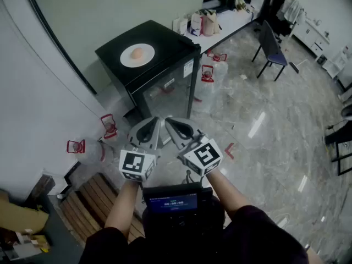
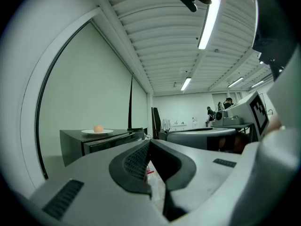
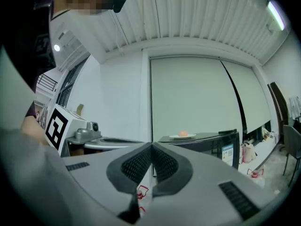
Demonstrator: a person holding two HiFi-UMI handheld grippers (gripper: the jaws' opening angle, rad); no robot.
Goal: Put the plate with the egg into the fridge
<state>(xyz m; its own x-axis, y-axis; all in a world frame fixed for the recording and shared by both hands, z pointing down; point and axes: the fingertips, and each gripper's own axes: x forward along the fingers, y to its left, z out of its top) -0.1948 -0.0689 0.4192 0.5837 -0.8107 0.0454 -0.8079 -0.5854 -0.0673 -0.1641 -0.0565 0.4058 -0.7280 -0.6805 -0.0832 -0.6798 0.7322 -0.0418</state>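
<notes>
A white plate carrying a brown egg rests on top of a black mini fridge, whose glass door is closed. Well short of the fridge, my left gripper and right gripper are held side by side over the floor, tips nearly touching each other. Both are shut with nothing between the jaws. The left gripper view shows the left gripper pointing past the plate and egg. From the right gripper, the plate sits ahead and slightly right.
Clear water jugs with red handles stand on the floor beside the fridge and along the left wall. A wooden pallet lies at lower left. A dark chair and a counter with bags stand further back.
</notes>
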